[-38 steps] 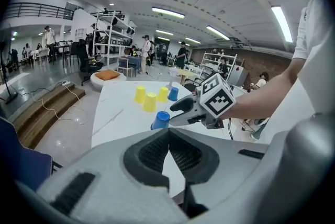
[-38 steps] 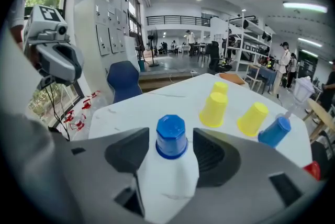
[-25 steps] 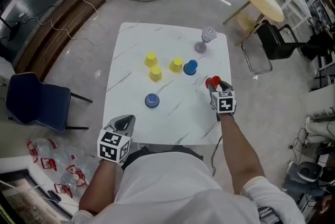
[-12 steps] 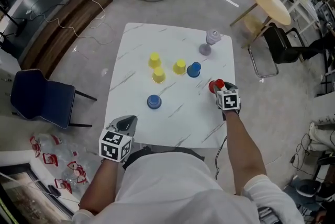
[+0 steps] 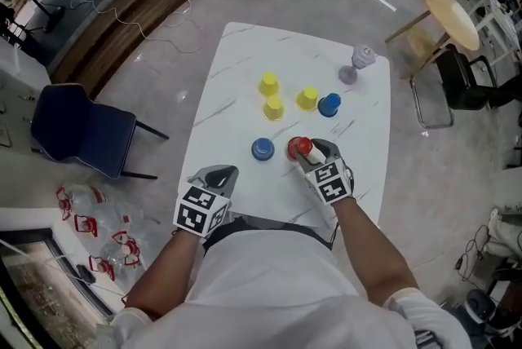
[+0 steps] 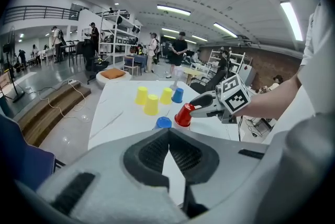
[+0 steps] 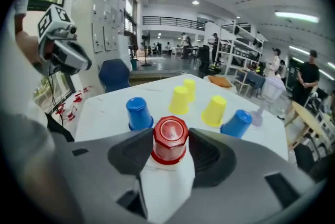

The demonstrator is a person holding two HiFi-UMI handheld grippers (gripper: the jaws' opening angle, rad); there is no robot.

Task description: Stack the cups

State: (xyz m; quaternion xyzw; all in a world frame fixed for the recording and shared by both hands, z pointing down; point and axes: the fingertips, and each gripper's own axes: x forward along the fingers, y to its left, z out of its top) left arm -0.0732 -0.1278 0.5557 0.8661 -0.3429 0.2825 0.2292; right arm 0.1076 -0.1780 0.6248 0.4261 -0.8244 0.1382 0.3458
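My right gripper [image 5: 307,152] is shut on an upside-down red cup [image 5: 298,147], held just right of an upside-down blue cup [image 5: 262,148] on the white marble table [image 5: 236,62]. In the right gripper view the red cup [image 7: 170,139] sits between both pads, with the blue cup [image 7: 138,113] just behind it on the left. Three yellow cups [image 5: 274,107] and a second blue cup [image 5: 329,104] stand farther back. My left gripper [image 5: 218,176] is shut and holds nothing, at the table's near edge; its view shows the red cup [image 6: 183,115] ahead.
A pale stemmed glass [image 5: 357,64] stands at the table's far right corner. A blue chair [image 5: 81,131] is on the left, a round wooden table [image 5: 453,13] and a black chair [image 5: 465,78] on the right. Plastic packs [image 5: 90,249] lie on the floor.
My right gripper has carried the red cup left from the table's right side to just beside the near blue cup. The left gripper has stayed at the near edge.
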